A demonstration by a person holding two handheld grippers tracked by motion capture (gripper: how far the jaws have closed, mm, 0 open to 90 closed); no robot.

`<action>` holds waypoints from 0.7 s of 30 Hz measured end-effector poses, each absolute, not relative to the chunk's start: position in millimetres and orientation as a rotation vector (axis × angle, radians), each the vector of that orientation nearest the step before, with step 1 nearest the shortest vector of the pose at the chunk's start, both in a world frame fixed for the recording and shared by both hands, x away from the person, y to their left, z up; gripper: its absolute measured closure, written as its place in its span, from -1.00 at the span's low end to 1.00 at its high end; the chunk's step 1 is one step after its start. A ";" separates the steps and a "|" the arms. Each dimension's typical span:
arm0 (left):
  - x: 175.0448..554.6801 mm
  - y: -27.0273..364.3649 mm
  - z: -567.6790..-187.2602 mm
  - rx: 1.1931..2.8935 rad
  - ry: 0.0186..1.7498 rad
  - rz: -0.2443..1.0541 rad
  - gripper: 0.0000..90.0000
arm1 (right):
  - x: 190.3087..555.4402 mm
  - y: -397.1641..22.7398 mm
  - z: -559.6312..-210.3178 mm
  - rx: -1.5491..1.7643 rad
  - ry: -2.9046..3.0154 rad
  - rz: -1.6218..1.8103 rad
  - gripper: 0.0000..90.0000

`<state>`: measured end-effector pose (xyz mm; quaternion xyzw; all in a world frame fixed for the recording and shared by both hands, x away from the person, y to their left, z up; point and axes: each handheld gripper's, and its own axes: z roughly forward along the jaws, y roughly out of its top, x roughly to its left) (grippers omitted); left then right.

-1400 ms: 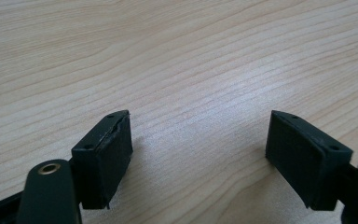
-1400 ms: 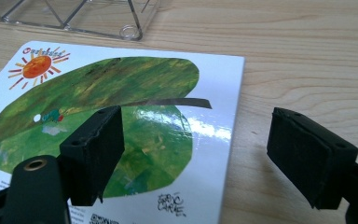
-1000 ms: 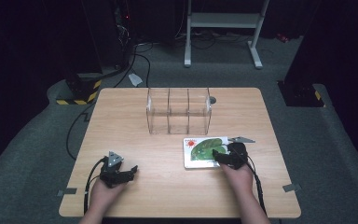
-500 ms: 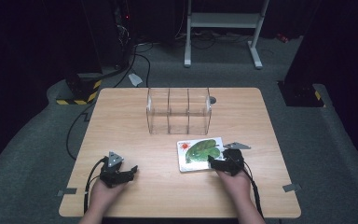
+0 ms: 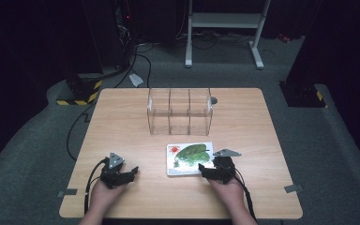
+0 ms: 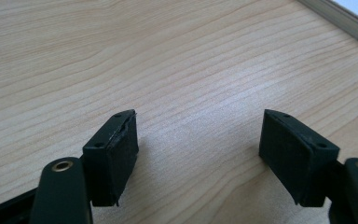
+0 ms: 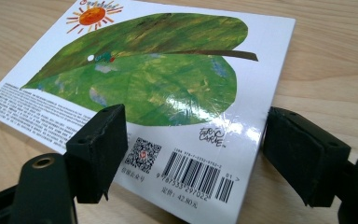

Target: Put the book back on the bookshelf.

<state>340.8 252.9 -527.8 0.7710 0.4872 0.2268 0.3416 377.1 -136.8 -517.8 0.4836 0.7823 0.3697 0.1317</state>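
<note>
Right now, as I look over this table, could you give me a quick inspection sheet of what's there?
Surface: wooden table, bare apart from the two items below.
Job's things: picture book, back cover up, lying flat; clear three-compartment holder, empty.
Clutter: nothing seen.
Grippers: left gripper open over bare wood, jaws just been closing a little; right gripper at the book's corner, one jaw over the cover, one beside its edge, whether gripping unclear.
Cables: black cable trailing from the left gripper.
Surroundings: dark carpet, white stand behind.

clear 3-compartment organizer [image 5: 180,111], wooden table [image 5: 122,126]
</note>
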 end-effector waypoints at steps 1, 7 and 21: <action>340.8 252.5 -527.1 1.996 1.289 0.576 -0.36 | 375.7 -134.6 -517.4 1.404 2.277 1.073 -0.51; 339.5 240.2 -526.1 2.018 1.261 0.563 -0.31 | 367.1 -119.4 -518.1 1.338 2.318 1.093 -0.50; 331.5 222.9 -515.3 1.920 1.212 0.479 -0.21 | 355.7 -100.1 -518.4 1.274 2.367 1.114 -0.50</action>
